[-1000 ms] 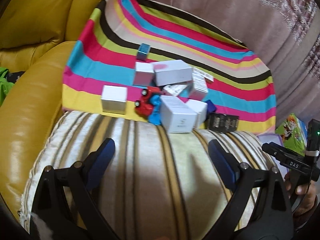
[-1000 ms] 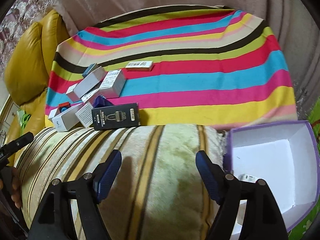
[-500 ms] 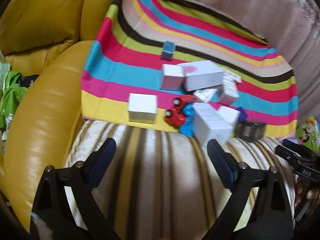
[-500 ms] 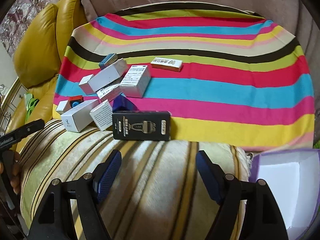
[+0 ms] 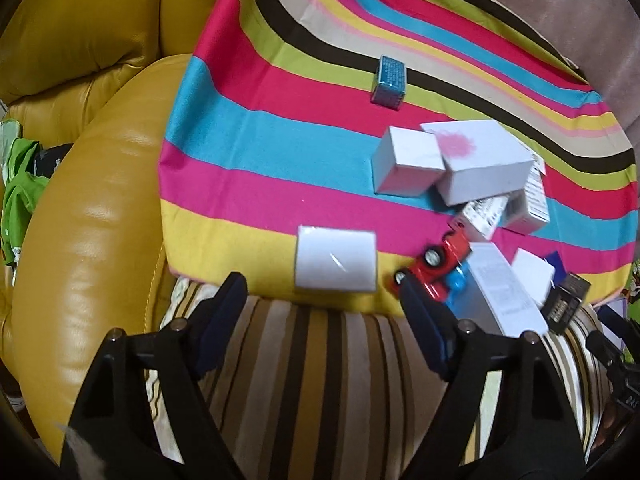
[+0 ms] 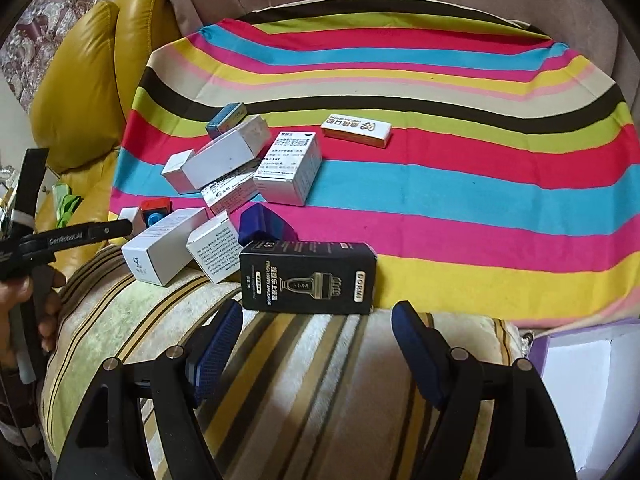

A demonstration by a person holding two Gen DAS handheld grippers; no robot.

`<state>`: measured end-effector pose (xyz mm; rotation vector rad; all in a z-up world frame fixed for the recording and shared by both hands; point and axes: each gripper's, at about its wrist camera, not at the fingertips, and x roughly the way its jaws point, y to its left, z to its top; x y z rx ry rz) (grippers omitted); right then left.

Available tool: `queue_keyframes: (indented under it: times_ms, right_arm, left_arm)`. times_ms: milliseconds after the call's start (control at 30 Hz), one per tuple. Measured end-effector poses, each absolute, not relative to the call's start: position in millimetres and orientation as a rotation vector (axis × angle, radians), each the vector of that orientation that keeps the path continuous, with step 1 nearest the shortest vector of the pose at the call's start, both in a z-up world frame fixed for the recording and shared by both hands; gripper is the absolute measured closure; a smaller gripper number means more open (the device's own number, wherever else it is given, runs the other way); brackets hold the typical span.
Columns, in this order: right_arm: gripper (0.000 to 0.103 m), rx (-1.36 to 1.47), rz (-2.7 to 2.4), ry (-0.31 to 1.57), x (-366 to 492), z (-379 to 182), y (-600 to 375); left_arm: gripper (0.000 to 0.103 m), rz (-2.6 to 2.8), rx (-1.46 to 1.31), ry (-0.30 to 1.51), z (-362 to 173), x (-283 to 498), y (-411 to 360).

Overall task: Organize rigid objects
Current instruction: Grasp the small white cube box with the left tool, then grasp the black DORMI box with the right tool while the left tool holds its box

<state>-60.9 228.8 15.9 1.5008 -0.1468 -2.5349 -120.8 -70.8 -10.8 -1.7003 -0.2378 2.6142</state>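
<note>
Boxes lie heaped on the striped cloth (image 6: 440, 200), and both views have closed in on them over the last second: the left gripper (image 5: 324, 312), jaws wide apart and empty, now frames the lone white box (image 5: 335, 259) at the cloth's near edge, while the right gripper (image 6: 316, 344), likewise spread and empty, lines up on the black box (image 6: 308, 276) (its near side overhangs the cushion). Likely two pickups are starting; the purple-rimmed bin (image 6: 580, 384) waits near right.
</note>
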Motion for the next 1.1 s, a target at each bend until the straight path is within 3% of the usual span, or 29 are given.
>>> queue_keyframes:
  times_ms: [200,333,1100]
  right_arm:
    - [0.025,1.517,-2.506,-0.119,-73.4,10.0,218.5]
    - [0.025,1.539,-2.485,-0.121,-80.6,4.1,214.6]
    - [0.019,1.553,-2.492,-0.002,-107.7,-3.8,199.3]
  left_arm:
    - [0.032,2.561,-1.765,-0.220,-23.6,-134.8,-70.3]
    - [0.053,2.523,-1.790,-0.208,-31.2,-138.7,-67.1]
    - [0.053,2.652,-1.622,-0.206,-8.9,-121.1,-68.6]
